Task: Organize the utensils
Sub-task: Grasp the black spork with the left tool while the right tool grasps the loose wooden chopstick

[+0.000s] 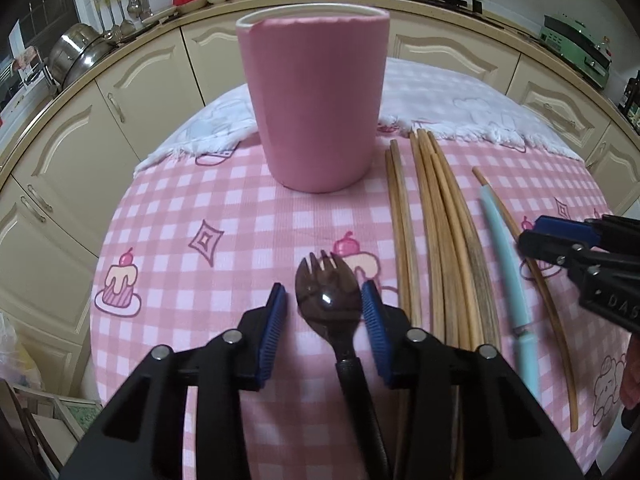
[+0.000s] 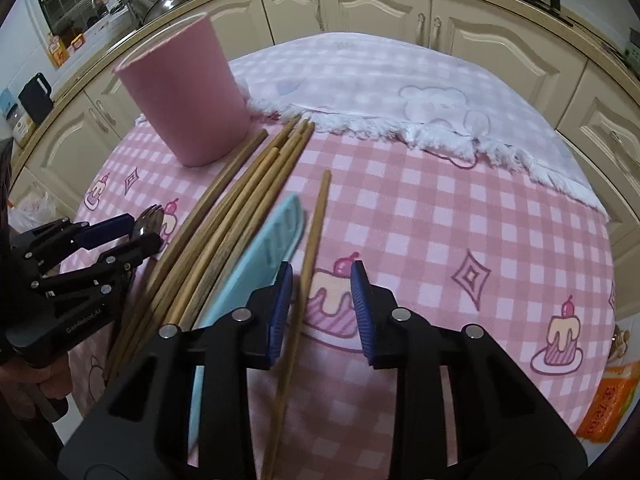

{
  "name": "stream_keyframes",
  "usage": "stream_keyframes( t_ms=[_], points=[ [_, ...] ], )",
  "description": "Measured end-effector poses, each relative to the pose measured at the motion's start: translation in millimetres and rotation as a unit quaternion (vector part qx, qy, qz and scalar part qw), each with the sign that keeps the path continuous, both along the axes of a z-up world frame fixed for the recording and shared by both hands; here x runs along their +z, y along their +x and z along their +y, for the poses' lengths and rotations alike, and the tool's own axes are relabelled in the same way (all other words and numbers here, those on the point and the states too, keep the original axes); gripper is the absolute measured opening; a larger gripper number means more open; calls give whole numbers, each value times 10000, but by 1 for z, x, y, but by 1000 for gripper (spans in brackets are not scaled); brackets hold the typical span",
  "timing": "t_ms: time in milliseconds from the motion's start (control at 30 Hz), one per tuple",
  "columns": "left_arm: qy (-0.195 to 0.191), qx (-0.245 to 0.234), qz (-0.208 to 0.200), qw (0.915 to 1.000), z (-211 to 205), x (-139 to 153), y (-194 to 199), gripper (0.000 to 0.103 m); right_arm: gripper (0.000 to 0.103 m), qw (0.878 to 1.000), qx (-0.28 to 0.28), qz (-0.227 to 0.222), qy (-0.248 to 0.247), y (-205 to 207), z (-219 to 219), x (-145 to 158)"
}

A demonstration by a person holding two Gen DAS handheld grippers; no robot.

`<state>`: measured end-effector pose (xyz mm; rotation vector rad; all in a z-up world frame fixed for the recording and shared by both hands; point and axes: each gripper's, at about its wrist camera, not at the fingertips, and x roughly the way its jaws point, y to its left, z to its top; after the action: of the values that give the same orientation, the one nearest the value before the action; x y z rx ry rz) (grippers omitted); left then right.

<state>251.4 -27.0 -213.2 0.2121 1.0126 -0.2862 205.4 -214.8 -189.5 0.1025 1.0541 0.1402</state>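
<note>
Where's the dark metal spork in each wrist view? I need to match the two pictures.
Left wrist: the dark metal spork lies bottom centre, between the open fingers of the left claw.
Right wrist: the spork shows at the far left edge, its head poking past the left claw.
Shared landmark: the tall pink cylindrical cup, upright on the checked cloth.

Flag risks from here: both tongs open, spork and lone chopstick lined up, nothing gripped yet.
1. The left tongs straddle the spork at its wide head, not its handle; closing there may make it tilt or slip.
2. The right tongs bracket a single chopstick hard against the left pad, with the blue knife just beside; closing could nudge the knife.
3. The pink cup is tall; long pieces might tip it.
</note>
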Motion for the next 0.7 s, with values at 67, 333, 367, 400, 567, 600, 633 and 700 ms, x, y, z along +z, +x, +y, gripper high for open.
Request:
stream_keyframes(
  t_ms=[67, 333, 367, 400, 567, 600, 633, 700],
  points=[
    [44, -3, -13, 10000, -2, 1, -1, 39, 30, 10000, -17, 25, -60, 0, -2, 1],
    [165, -110, -59, 9998, -4, -1, 2, 42, 32, 9991, 184, 89, -364, 7, 20, -4],
    [181, -151, -61, 9997, -5, -1, 3, 41, 32, 9991, 174, 102, -361, 7, 20, -4],
    [148, -172, -47, 9997, -5, 0, 2, 38, 32, 9992, 175, 117, -345, 8, 20, -4],
    [19, -197, -54, 9998, -4, 0, 2, 33, 8, 9985, 292, 53, -460, 8, 19, -4],
    [-35, -167, -61, 9998, -3, 0, 1, 33, 8, 9988, 287, 23, -400, 6, 17, -5],
    [-95, -135, -56, 9998, -1, 0, 0, 33, 6, 9994, 249, -24, -256, 4, 12, -4],
    [-267, -89, -76, 9996, 5, 3, -3, 33, 6, 9997, 170, -141, 87, -3, 1, -1]
  ],
)
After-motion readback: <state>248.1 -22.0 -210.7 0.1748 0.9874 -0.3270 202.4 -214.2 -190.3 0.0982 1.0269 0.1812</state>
